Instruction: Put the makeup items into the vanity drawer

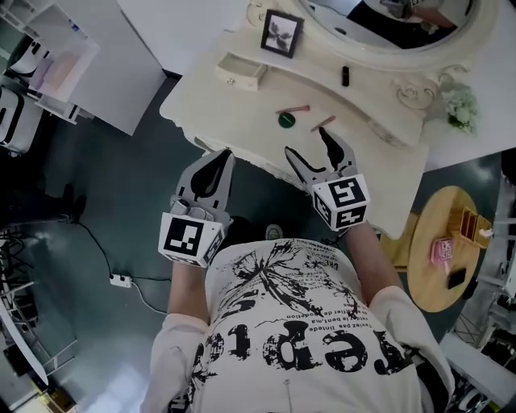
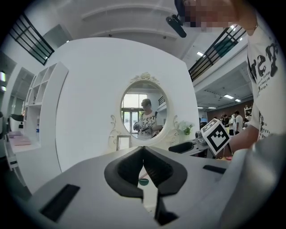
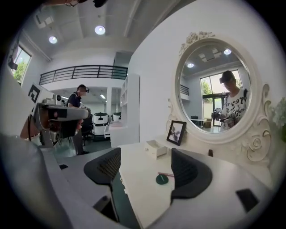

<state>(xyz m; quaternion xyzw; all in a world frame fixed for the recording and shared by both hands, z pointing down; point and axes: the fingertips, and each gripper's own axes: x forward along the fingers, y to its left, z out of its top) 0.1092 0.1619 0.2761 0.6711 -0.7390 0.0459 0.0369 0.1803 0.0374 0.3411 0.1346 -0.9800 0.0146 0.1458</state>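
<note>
On the cream vanity top (image 1: pixel 242 113) lie a green round compact (image 1: pixel 286 120), a pink pencil (image 1: pixel 293 109), a second pink stick (image 1: pixel 323 123) and a black lipstick (image 1: pixel 345 76). A small cream drawer with a knob (image 1: pixel 242 71) sits on the top at the left, its inside showing. My left gripper (image 1: pixel 224 155) hangs shut and empty over the vanity's front edge. My right gripper (image 1: pixel 308 143) is open and empty, just short of the compact. In the right gripper view the compact (image 3: pixel 161 179) and the pencil (image 3: pixel 165 174) show between my open fingers (image 3: pixel 105 165), with the drawer (image 3: pixel 156 148) beyond.
An oval mirror (image 1: pixel 403 24) and a framed picture (image 1: pixel 282 32) stand at the back of the vanity, with white flowers (image 1: pixel 459 106) at its right end. A round wooden side table (image 1: pixel 439 242) stands at the right. A white shelf unit (image 1: pixel 56 56) is at the left and a power strip (image 1: pixel 121 280) lies on the floor.
</note>
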